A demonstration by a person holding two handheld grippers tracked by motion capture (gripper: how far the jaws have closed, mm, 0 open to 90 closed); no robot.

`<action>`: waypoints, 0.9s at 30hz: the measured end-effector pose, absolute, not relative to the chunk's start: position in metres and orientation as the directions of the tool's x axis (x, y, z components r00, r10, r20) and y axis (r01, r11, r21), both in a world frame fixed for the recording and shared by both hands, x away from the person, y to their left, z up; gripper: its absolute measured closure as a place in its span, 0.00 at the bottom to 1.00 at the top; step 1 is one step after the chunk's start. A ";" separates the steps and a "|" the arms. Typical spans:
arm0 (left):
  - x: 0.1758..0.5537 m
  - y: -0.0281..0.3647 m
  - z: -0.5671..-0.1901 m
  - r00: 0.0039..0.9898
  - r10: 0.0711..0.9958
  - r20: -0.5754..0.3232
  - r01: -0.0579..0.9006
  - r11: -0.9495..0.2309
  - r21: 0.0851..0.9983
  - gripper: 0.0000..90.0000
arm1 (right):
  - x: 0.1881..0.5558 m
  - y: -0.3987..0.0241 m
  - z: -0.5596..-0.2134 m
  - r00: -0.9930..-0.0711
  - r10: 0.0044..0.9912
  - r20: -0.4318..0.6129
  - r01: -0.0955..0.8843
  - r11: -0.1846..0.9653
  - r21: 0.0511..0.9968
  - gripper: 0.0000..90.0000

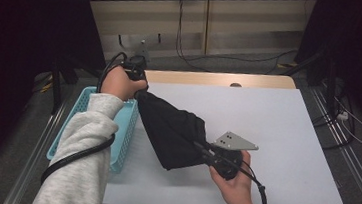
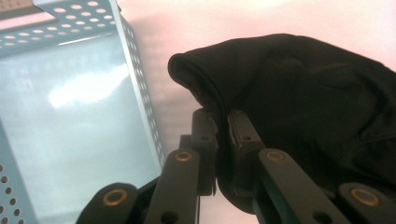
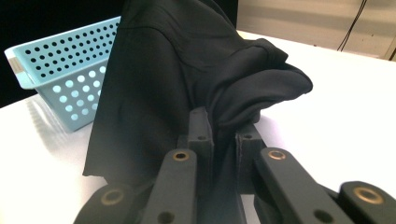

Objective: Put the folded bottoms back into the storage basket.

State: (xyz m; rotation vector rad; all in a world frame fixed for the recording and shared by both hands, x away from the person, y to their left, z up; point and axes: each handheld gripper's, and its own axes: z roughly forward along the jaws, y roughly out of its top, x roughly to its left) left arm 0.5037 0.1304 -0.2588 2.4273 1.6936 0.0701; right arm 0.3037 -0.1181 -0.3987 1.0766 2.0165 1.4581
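At the near edge of the white table (image 1: 290, 142), the right tongs (image 1: 203, 149) are clenched on a fold of a black garment (image 1: 174, 129), the person's right hand (image 1: 235, 183) wrapped round the tool's body below its grey three-cornered plate (image 1: 236, 141). The right gripper view shows the two black jaws nearly together, cloth pinched between them and bunched into a rounded fold just beyond the tips; part of the garment (image 3: 154, 93) hangs down to the table's surface on the side of the basket (image 3: 65, 79). Farther back, toward the table's left edge, the left tongs (image 1: 138, 92) grasp the garment's other end, held by the left hand (image 1: 120, 82) in a pale grey sleeve (image 1: 82, 163). In the left gripper view a rolled hem of the garment (image 2: 289, 102) is caught between the near-closed jaws, above the table beside the basket. The cloth stretches slanting between the two tongs. A light blue perforated plastic basket (image 1: 80, 107) stands at the table's left edge; the left gripper view looks down into its bare floor (image 2: 70, 140), the right gripper view at its outer wall. No writing can be read.
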 end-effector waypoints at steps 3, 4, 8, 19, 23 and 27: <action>0.502 0.130 -0.250 0.355 0.934 -0.043 0.922 -0.342 0.182 0.92 | 0.304 -0.117 -0.396 -0.610 0.786 0.101 0.329 0.135 0.934 0.90; 0.502 0.130 -0.247 0.353 0.935 -0.039 0.921 -0.340 0.189 0.92 | 0.304 -0.116 -0.395 -0.610 0.785 0.103 0.328 0.133 0.935 0.90; 0.502 0.130 -0.243 0.351 0.936 -0.020 0.922 -0.342 0.179 0.92 | 0.305 -0.112 -0.391 -0.614 0.782 0.104 0.321 0.127 0.938 0.90; 0.506 0.143 -0.231 0.339 0.940 -0.040 0.925 -0.326 0.195 0.92 | 0.309 -0.105 -0.387 -0.628 0.768 0.122 0.324 0.116 0.939 0.90; 0.507 0.146 -0.226 0.337 0.941 -0.039 0.926 -0.324 0.195 0.92 | 0.307 -0.097 -0.385 -0.643 0.758 0.110 0.315 0.130 0.940 0.90; 0.508 0.149 -0.221 0.335 0.942 -0.027 0.926 -0.324 0.192 0.92 | 0.308 -0.093 -0.380 -0.641 0.761 0.100 0.299 0.127 0.946 0.90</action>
